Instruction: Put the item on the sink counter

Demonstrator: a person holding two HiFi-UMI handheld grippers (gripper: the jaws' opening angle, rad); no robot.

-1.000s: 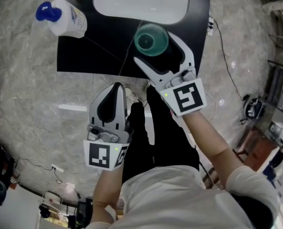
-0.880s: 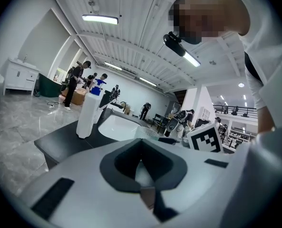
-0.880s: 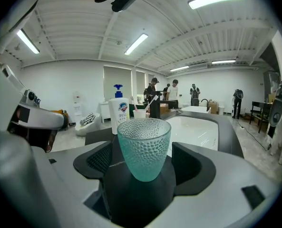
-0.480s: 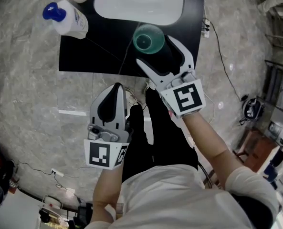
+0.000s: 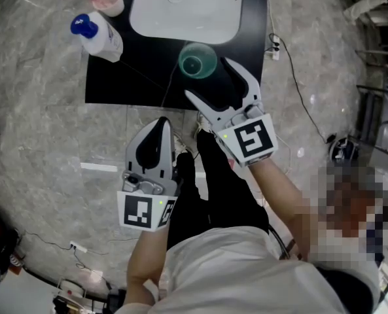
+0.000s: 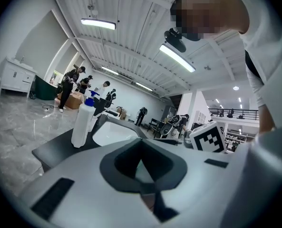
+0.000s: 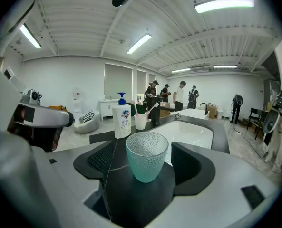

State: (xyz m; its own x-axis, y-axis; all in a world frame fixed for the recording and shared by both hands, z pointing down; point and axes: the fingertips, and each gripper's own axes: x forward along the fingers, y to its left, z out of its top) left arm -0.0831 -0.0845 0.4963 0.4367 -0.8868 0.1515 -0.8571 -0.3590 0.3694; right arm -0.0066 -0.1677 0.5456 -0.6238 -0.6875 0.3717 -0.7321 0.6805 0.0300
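— So where was the pale green dimpled glass tumbler at that point?

— Upright on the black desk, in the upper middle of the head view, just below the white basin. It looked to be resting on the desk itself, not far from the near edge.

— And the right gripper?

— Its own view showed the jaws spread wide, one on each side of the tumbler, with a clear gap at both. It clasped nothing.

— The left gripper?

— Lower in the frame, over the grey floor, jaws pressed together with nothing between them.

— How would that tumbler handle, in your judgement?

— Light and stiff, but breakable if it was glass. The dimples should have given the pads some bite, though the wall tapered toward the base, so a squeeze low down might have let it slide upward. I'd have taken it at mid-height, across the widest straight part, with moderate pressure.

— Anything close enough to matter?

— The white soap bottle with a blue pump and the pink cup stood well apart, toward the upper left.
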